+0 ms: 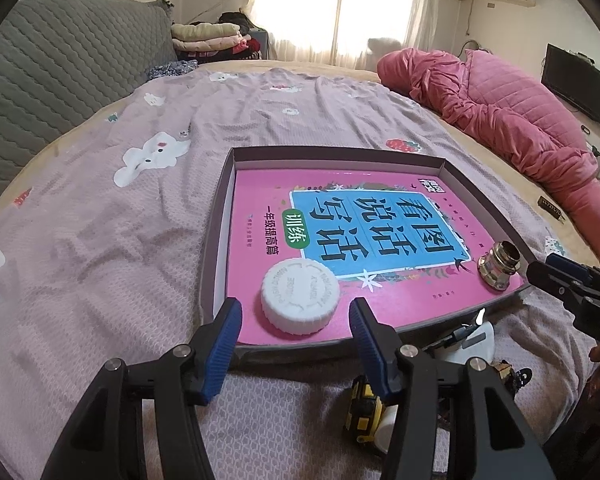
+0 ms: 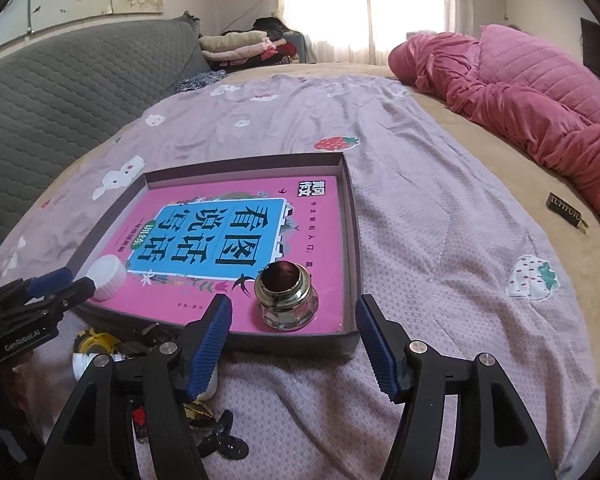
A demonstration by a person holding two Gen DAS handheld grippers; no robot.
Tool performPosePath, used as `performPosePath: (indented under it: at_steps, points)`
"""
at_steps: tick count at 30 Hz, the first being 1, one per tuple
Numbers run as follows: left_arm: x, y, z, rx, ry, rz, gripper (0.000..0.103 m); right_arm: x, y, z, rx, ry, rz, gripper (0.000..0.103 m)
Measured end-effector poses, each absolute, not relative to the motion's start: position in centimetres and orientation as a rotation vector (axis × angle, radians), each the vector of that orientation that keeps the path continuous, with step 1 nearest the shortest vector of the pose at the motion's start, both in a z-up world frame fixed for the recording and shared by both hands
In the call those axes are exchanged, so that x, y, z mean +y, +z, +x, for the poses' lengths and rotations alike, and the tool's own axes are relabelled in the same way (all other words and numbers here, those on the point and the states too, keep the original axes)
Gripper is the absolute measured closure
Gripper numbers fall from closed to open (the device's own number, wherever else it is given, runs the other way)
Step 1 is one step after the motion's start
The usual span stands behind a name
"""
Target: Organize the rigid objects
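Both sets of jaws stand released and empty, the left gripper (image 1: pixel 296 326) just short of the white cap (image 1: pixel 299 297), the right gripper (image 2: pixel 294 320) before the glass inkwell (image 2: pixel 286 299), each piece resting on the pink book (image 1: pixel 380 220) inside the shallow tray (image 1: pixel 220 216) on the bed. The cap looks light, stiff and ribbed, so squeeze its sides; the inkwell looks heavier, slick and breakable, best taken across its faceted base.

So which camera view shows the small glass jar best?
The right wrist view: the glass jar stands close ahead of the open right gripper, its dark mouth and faceted base clear. The left wrist view shows it smaller, near the tray's corner.
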State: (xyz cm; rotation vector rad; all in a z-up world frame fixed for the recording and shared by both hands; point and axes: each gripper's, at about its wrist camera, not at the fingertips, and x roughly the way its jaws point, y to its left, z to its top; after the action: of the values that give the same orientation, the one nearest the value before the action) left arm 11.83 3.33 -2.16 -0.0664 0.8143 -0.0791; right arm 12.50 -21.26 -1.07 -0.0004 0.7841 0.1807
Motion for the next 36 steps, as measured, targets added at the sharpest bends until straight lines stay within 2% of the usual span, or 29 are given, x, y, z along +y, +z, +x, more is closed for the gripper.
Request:
performPosePath:
  at_steps: [8,25,36]
  points:
    - [3.7,-1.7,10.9,0.802,-0.082,-0.086,0.047,-21.7,-0.5,11.7,0.749,0.164,-0.02,0.033]
    - [6.0,-0.4,9.3,0.791,-0.058,-0.224,0.045,-22.1,0.9,10.0,0.703,0.143,-0.049,0.031]
    - [5.9,0.7,7.8,0.759,-0.052,-0.212,0.043,-22.0,1.8,8.9,0.679,0.156,-0.042,0.03]
